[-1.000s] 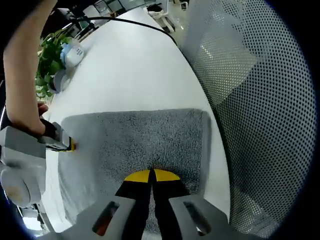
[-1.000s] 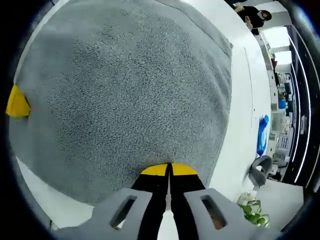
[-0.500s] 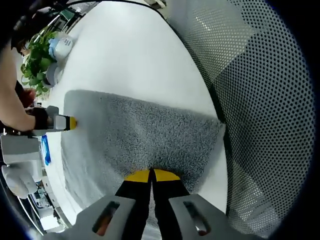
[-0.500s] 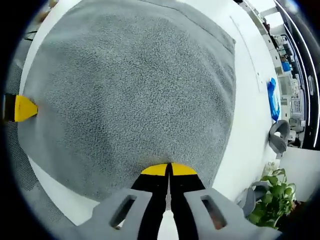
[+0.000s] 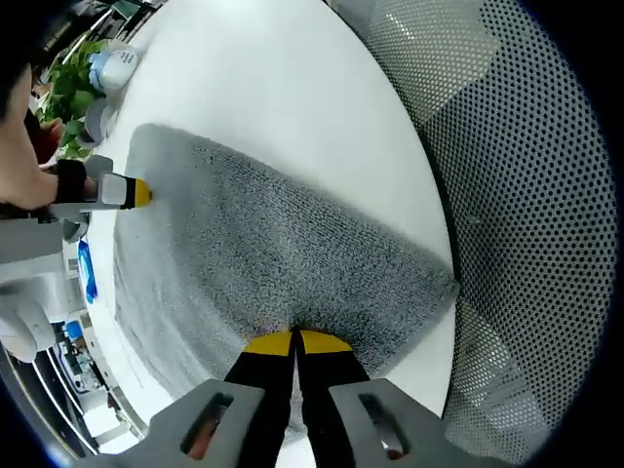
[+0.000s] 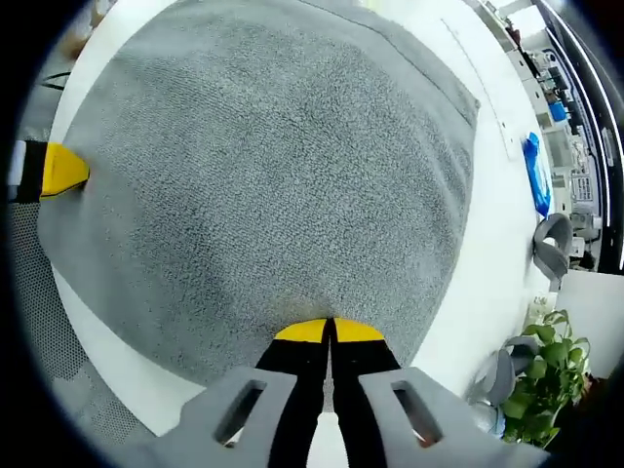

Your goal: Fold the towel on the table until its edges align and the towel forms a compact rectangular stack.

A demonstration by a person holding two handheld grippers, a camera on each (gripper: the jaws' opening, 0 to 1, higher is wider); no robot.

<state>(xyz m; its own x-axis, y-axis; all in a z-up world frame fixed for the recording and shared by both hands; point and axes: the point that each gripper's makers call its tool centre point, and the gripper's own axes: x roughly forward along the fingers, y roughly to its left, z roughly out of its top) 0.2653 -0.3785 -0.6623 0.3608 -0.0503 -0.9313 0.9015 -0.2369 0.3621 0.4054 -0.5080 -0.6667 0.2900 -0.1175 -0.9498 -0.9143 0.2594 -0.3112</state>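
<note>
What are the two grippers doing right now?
Left gripper: jaws shut on the towel edge.
Right gripper: jaws shut on the towel edge.

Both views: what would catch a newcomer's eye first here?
The grey towel dominates, spread across the white table, with each gripper shut on one of its edges: the left gripper and the right gripper, their yellow tips pressed together. In the left gripper view, a mesh chair back looms at the right, and a green plant stands at the table's far edge.
</note>
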